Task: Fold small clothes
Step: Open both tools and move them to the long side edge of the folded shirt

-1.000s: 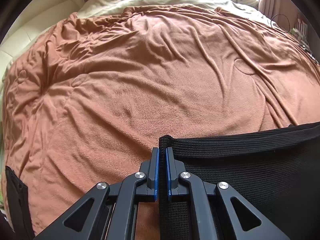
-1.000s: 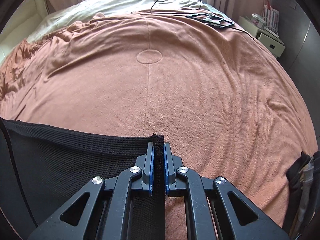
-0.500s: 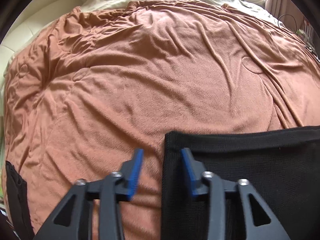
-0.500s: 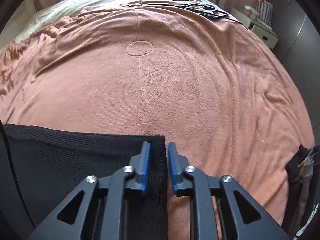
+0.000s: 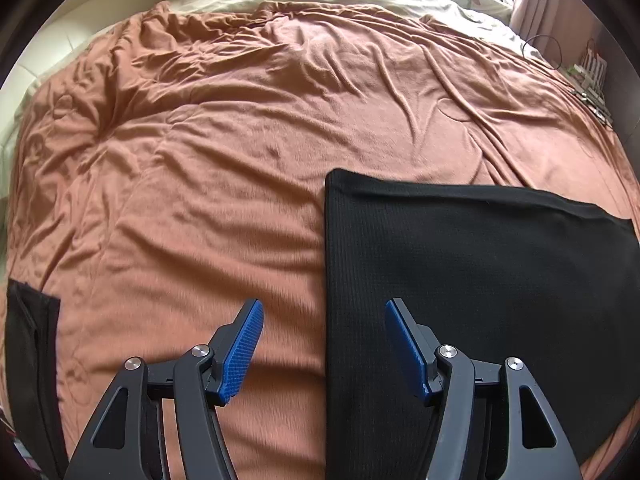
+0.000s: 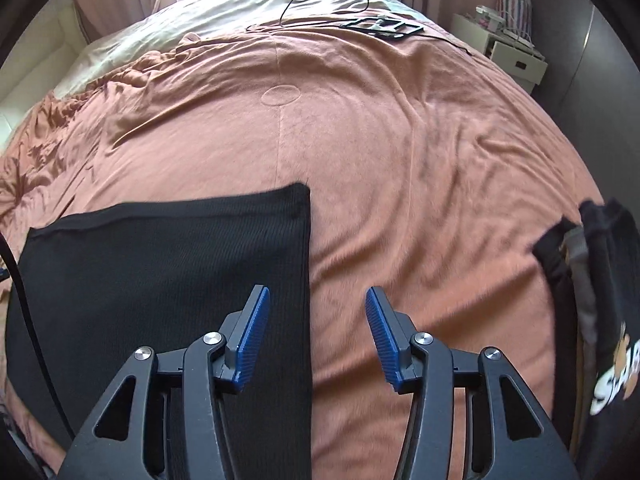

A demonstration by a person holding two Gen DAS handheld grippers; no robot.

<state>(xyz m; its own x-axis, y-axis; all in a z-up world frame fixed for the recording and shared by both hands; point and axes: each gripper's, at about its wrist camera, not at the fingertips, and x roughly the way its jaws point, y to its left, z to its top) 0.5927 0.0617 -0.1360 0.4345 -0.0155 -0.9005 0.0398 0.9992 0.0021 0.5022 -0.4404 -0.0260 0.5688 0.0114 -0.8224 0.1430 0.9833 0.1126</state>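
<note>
A black ribbed garment [image 5: 472, 280] lies flat on the rust-coloured blanket [image 5: 200, 152] that covers the bed, its far edge straight and both far corners squared off. The left gripper [image 5: 324, 340] is released, its blue pads spread wide and straddling the garment's left edge, with one pad over the blanket and the other over the cloth. The right gripper [image 6: 318, 338] is likewise released and empty, straddling the right edge of the same garment [image 6: 160, 280] in mirror fashion. Neither seems to touch the fabric, though the near part of the garment runs under the gripper bodies and out of view, so how the near hem lies cannot be told. Judging from this, one fold has been laid down and the next step is to take a fresh hold for a second fold. To do that well, each gripper should close on a matching spot on its own side, catching all layers of cloth and none of the blanket beneath, since the soft pile could be pinched along with it. Both sides should then lift evenly so the edges stay aligned. A pile of dark clothes [image 6: 600, 300] lies well apart to the right, with another dark item [image 5: 28, 360] at the blanket's left edge.
</note>
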